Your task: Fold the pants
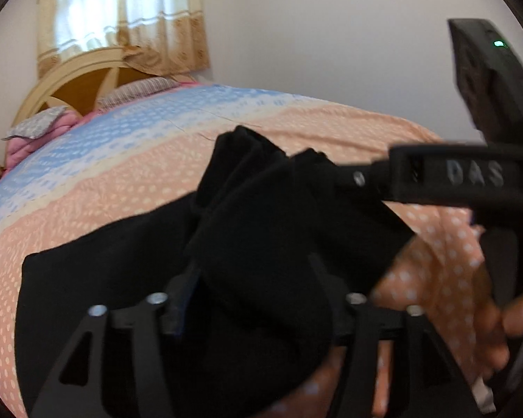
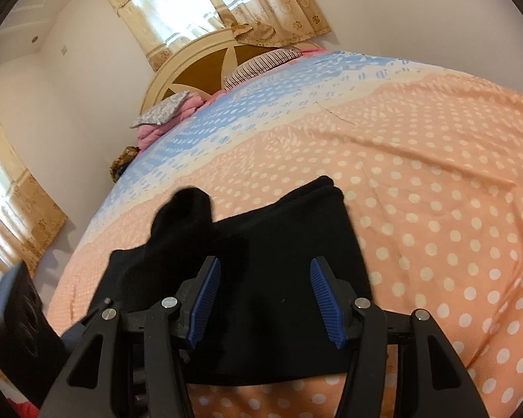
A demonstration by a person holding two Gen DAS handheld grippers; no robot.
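Black pants bunched on the dotted bedspread; right gripper wide apart, holding nothing; left gripper buried in cloth, grip unreadable.

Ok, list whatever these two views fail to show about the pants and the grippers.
- Left wrist view: the left gripper's pads are buried in the black pants, so the grip itself is hidden.
- Same view: motion blur smears the right gripper and the hand.
- Right wrist view: the right gripper's body covers the pants' near edge.
- Neither view shows waistband or hems.
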